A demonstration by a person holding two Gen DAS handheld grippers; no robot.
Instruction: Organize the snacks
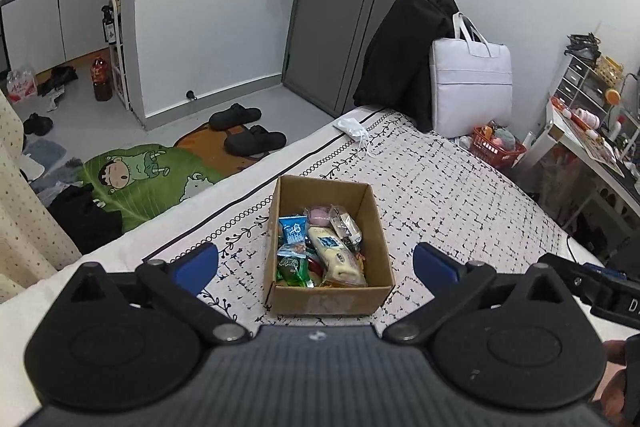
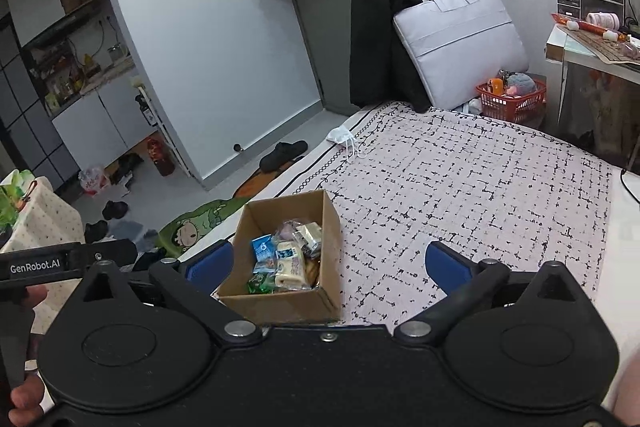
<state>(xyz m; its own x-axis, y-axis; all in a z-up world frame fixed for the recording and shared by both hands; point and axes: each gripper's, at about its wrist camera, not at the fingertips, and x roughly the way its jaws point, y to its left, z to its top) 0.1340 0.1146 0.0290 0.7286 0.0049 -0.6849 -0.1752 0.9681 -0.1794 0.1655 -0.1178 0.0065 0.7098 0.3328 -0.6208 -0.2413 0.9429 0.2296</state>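
An open cardboard box (image 1: 332, 301) (image 2: 332, 223) stands on the patterned bed cover, packed with several wrapped snacks: a cream bar (image 1: 334, 253) (image 2: 291, 267), a blue packet (image 1: 293, 230) (image 2: 263, 248), a green packet (image 1: 293, 268) and a pink one (image 1: 319, 214). My left gripper (image 1: 316, 261) hovers above and just short of the box, its blue-padded fingers (image 1: 199, 265) spread wide and open, holding nothing. My right gripper (image 2: 328, 263) is likewise open and empty, the box sitting toward its left finger (image 2: 210, 263). The left tool's body (image 2: 60, 263) shows at the right wrist view's left edge.
A white face mask (image 1: 354, 129) (image 2: 342, 138) lies at the bed's far edge. A grey laptop bag (image 1: 472, 83) (image 2: 460, 43) and a black coat (image 1: 404, 55) stand at the bed's end, by a red basket (image 2: 512, 101). Slippers (image 1: 248, 131) and a cartoon mat (image 1: 152, 179) lie on the floor.
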